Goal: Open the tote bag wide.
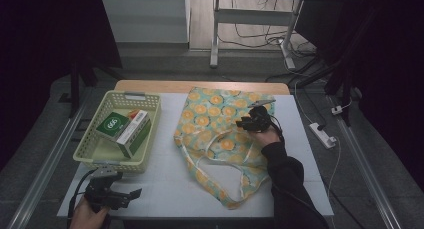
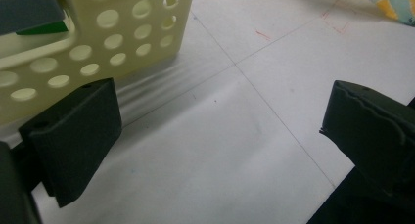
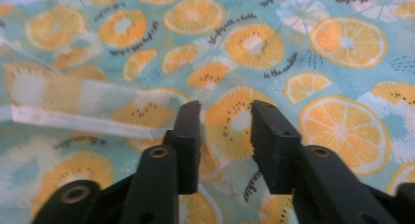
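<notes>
A cloth tote bag (image 1: pixel 220 134) printed with orange slices lies flat on the white table top (image 1: pixel 165 184), right of centre. My right gripper (image 1: pixel 245 122) hovers low over its middle, pointing left. In the right gripper view the jaws (image 3: pixel 225 111) stand apart with the bag's fabric (image 3: pixel 342 38) behind them and nothing pinched; a pale handle strap (image 3: pixel 73 119) lies to their left. My left gripper (image 1: pixel 136 193) rests at the table's near left edge, open (image 2: pixel 220 131) over bare table.
A pale yellow perforated basket (image 1: pixel 117 96) sits at the left, holding a green and white box (image 1: pixel 125 129); its corner (image 2: pixel 122 18) is close to my left gripper. A power strip (image 1: pixel 322 134) lies on the floor at the right. A desk frame (image 1: pixel 215 39) stands beyond.
</notes>
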`<state>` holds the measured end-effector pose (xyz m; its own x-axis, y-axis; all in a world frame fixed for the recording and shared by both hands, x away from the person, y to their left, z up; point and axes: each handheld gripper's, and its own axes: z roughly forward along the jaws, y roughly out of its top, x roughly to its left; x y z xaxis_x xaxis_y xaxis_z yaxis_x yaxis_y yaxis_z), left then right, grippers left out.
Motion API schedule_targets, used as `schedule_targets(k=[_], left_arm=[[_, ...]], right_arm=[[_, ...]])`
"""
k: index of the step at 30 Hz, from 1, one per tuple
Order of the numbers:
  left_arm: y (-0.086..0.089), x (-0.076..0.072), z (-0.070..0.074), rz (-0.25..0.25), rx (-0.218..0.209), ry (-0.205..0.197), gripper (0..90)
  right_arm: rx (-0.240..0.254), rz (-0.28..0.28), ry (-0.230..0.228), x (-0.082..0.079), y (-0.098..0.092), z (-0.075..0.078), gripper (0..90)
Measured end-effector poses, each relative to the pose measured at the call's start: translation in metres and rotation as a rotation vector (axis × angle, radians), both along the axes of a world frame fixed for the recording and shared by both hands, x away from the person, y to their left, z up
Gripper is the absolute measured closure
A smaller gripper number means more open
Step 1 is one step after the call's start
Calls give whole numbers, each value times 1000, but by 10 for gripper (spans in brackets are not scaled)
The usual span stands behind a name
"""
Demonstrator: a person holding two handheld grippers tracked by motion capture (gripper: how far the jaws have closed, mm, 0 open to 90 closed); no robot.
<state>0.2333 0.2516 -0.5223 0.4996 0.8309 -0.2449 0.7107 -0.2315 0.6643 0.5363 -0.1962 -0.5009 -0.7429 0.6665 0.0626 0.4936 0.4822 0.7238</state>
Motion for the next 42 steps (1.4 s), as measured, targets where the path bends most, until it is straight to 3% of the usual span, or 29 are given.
schedule_targets(k=[12, 16, 19, 27, 29, 35, 42], left_arm=[[0, 0, 0, 6, -3, 0, 13], [0, 0, 0, 7, -3, 1, 13], [0, 0, 0, 8, -2, 1, 13], [0, 0, 0, 10, -3, 1, 13], [0, 0, 0, 9, -3, 1, 13], [0, 0, 0, 9, -4, 0, 12], [0, 0, 0, 9, -7, 1, 13]], right_arm=[[17, 75, 11, -25, 10, 16, 385], [18, 112, 28, -37, 13, 19, 311], [22, 133, 66, -44, 16, 20, 233], [25, 159, 86, -62, 24, 19, 58], [11, 189, 89, -71, 28, 16, 38], [-7, 211, 113, -85, 37, 8, 2], [-106, 268, 122, -103, 51, -10, 0]])
